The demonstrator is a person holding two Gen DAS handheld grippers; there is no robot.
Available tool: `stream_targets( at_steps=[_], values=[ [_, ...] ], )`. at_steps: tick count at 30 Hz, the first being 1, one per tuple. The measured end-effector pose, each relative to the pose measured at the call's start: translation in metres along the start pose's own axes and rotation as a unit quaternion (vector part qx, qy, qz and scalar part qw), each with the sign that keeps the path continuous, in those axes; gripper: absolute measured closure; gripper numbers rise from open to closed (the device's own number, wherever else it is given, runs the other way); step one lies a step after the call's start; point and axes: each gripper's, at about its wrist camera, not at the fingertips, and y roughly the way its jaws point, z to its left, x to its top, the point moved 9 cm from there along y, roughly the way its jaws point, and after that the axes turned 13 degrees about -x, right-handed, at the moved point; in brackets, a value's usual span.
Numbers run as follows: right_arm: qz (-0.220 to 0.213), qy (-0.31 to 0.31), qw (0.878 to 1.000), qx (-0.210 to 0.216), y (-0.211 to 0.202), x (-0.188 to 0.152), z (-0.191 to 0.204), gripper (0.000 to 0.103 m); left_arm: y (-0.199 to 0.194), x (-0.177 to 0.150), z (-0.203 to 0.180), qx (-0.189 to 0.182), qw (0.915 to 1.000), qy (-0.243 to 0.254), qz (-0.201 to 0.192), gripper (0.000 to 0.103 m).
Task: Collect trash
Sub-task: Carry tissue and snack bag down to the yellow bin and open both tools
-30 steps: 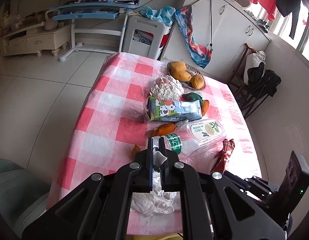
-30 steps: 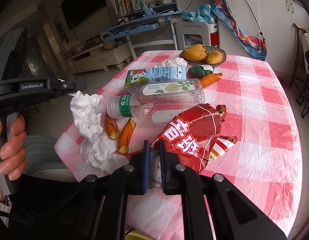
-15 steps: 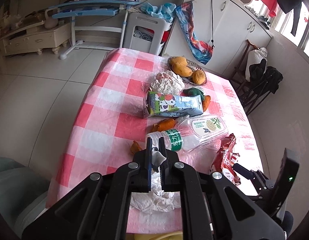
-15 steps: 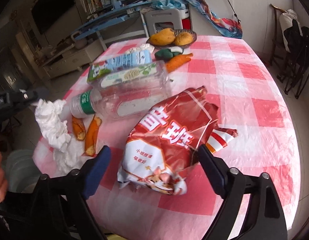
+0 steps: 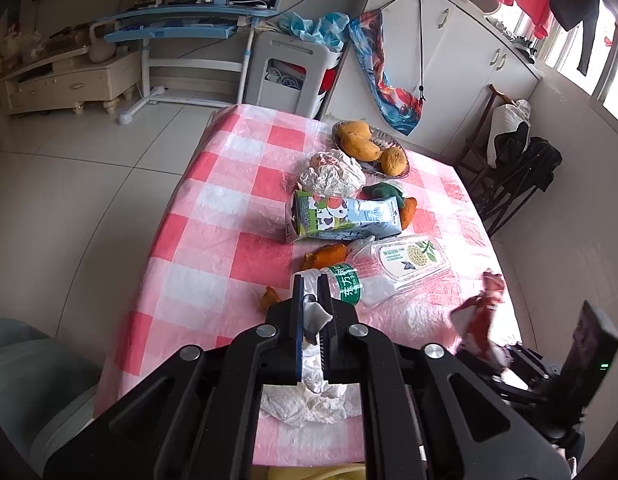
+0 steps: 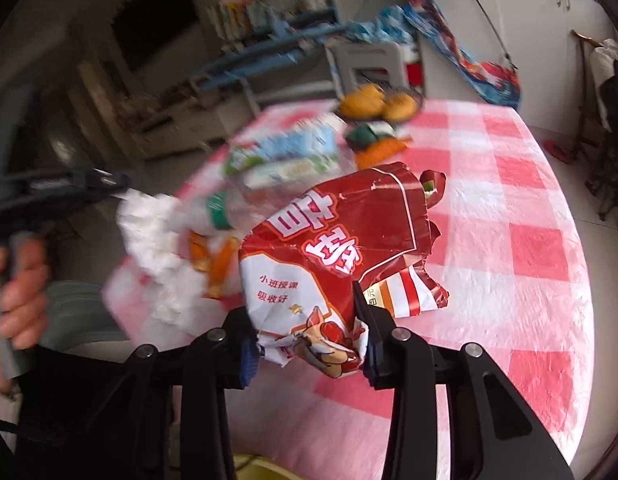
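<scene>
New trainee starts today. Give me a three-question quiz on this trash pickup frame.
1. True or false: the left hand-held gripper is shut on the white tissue.
2. What does the right hand-held gripper grip? A) milk carton B) red snack bag C) plastic bottle
3. Fill in: the mangoes lie in a ____ at the far end of the table.

Key: 1 true; 2 B; 3 dish.

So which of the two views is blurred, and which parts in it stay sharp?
Right wrist view: motion blur smears the milk carton, bottle and tissue; the red snack bag in the right claw stays sharp. Left wrist view: sharp, only fisheye bending and window glare.
</scene>
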Motion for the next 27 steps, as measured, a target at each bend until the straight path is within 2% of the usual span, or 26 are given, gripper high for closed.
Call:
stream_targets(
  at_steps=[3,4,5,7,9,12,18,19,21,22,24,27],
  values=[
    [-0.016,0.000,0.995,0.098,-0.027,0.008,0.021,0.063,-0.008,0.000,0.003,-0.001,1.0000,-0.001,-0.007,0.097],
    [-0.012,-0.008,0.990,0.141,-0.036,0.009,0.032,0.063,-0.010,-0.001,0.004,0.000,1.0000,-0.002,-0.009,0.097],
    [-0.008,-0.018,0.986,0.164,-0.041,0.009,0.041,0.062,-0.014,-0.001,0.005,0.001,0.9999,-0.003,-0.012,0.097],
    [0.022,-0.048,0.974,0.218,-0.049,0.001,0.064,0.061,-0.024,-0.002,0.009,0.003,0.9998,-0.007,-0.020,0.097],
    [0.055,-0.104,0.962,0.248,-0.053,-0.019,0.087,0.061,-0.037,-0.004,0.013,0.007,0.9995,-0.007,-0.031,0.097],
    [0.130,-0.184,0.929,0.292,-0.056,-0.067,0.118,0.061,-0.064,-0.020,0.024,0.020,0.9986,-0.016,-0.047,0.097],
    [0.252,-0.286,0.856,0.349,-0.061,-0.149,0.161,0.061,-0.080,-0.060,0.034,0.030,0.9989,-0.027,-0.024,0.097],
    [0.267,-0.296,0.847,0.352,-0.062,-0.159,0.164,0.059,-0.081,-0.066,0.033,0.030,0.9990,-0.027,-0.020,0.097],
    [0.305,-0.313,0.831,0.344,-0.056,-0.181,0.167,0.048,-0.080,-0.079,0.030,0.032,0.9992,-0.024,-0.009,0.097],
    [0.313,-0.319,0.831,0.331,-0.053,-0.188,0.165,0.041,-0.079,-0.088,0.026,0.030,0.9993,-0.021,0.001,0.097],
    [0.329,-0.328,0.835,0.296,-0.042,-0.196,0.157,0.040,-0.075,-0.104,0.019,0.028,0.9993,-0.013,0.020,0.097],
    [0.321,-0.322,0.849,0.270,-0.045,-0.193,0.146,0.037,-0.069,-0.127,0.007,0.025,0.9985,-0.001,0.048,0.097]
  ],
)
